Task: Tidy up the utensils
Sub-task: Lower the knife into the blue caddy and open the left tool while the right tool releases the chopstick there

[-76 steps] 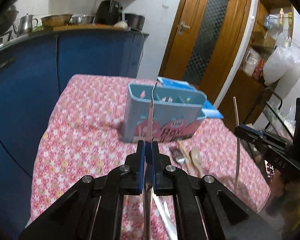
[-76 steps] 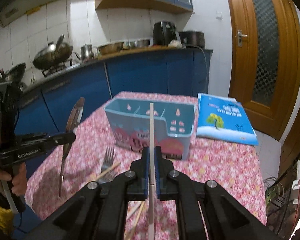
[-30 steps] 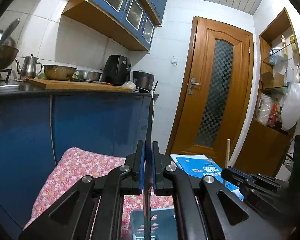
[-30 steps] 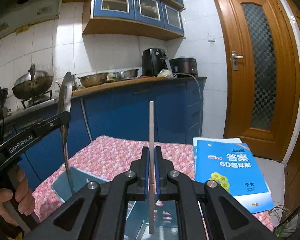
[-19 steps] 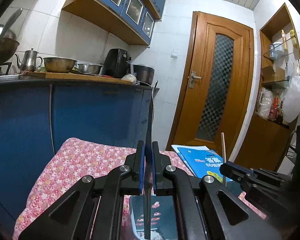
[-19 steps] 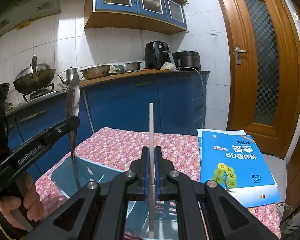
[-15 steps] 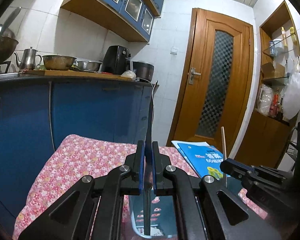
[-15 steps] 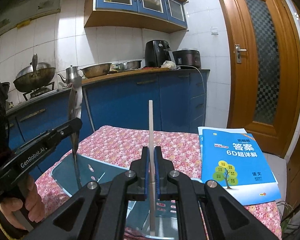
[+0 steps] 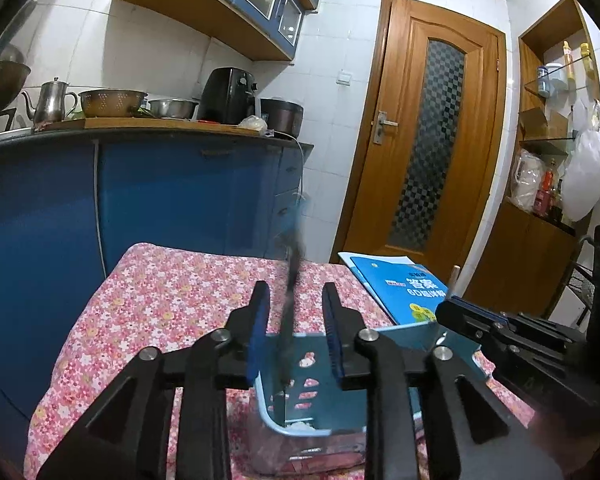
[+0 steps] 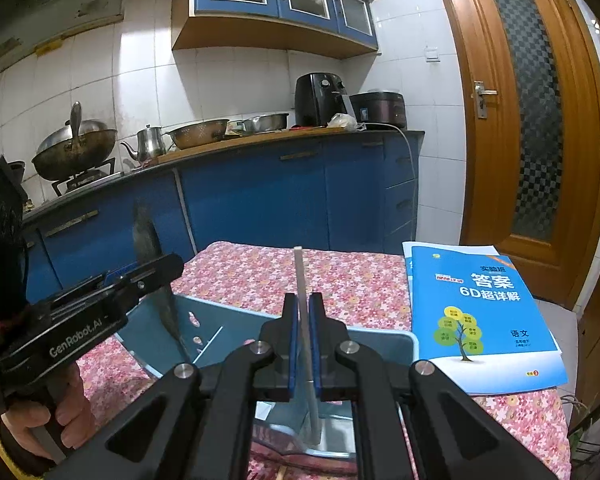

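Observation:
A light blue utensil box [image 9: 300,392] stands on the flowered tablecloth, right below both grippers; it also shows in the right wrist view [image 10: 228,320]. My left gripper [image 9: 294,304] is open above it, and a blurred metal spoon [image 9: 290,292] drops between its fingers into the box. In the right wrist view the spoon [image 10: 156,276] hangs tilted over the box's left compartment beside the left gripper [image 10: 140,276]. My right gripper [image 10: 304,312] is shut on a pale chopstick [image 10: 302,280], held upright with its lower end inside the box.
A blue workbook [image 10: 480,312] lies on the table to the right of the box. Blue kitchen cabinets [image 9: 140,200] with pots stand behind the table. A wooden door [image 9: 424,140] is at the back right.
My left gripper has opened and let go of the spoon, which now slides down into the box. The right gripper has lowered its chopstick a little deeper into the box.

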Tool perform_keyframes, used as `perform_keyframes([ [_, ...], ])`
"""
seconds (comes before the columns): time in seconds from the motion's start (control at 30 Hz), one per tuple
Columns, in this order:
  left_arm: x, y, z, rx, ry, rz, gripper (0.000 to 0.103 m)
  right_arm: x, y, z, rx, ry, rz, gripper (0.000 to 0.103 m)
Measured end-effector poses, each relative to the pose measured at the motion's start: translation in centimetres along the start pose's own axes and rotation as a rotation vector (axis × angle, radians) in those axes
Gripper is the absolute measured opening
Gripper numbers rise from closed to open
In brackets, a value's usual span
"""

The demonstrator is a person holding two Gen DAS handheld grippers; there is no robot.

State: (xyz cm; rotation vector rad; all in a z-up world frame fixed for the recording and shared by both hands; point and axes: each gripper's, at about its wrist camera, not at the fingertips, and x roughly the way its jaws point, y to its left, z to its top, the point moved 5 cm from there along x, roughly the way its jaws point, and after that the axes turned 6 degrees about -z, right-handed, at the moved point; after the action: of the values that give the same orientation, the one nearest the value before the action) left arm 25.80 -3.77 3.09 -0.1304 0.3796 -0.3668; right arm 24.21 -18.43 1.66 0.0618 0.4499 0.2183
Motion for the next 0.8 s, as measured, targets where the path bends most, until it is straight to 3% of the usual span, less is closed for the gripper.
perform_keyframes([
  [0.13, -0.4, 0.0, -0.1, -0.005, 0.011, -0.001, 0.031, -0.3, 0.1, 0.1, 0.012, 0.0, 0.01, 0.008],
  [0.3, -1.2, 0.0, 0.1, -0.024, 0.026, -0.015, 0.041, -1.2, 0.2, 0.4, 0.028, -0.025, 0.017, 0.031],
  [0.4, -2.0, -0.2, 0.2, -0.023, 0.042, -0.019, 0.046, -1.9, 0.1, 0.7, 0.046, -0.041, 0.019, 0.037],
  [0.8, -5.5, -0.8, -0.5, -0.006, 0.106, -0.026, 0.048, -5.1, 0.7, 0.2, 0.07, -0.041, 0.026, 0.04],
])
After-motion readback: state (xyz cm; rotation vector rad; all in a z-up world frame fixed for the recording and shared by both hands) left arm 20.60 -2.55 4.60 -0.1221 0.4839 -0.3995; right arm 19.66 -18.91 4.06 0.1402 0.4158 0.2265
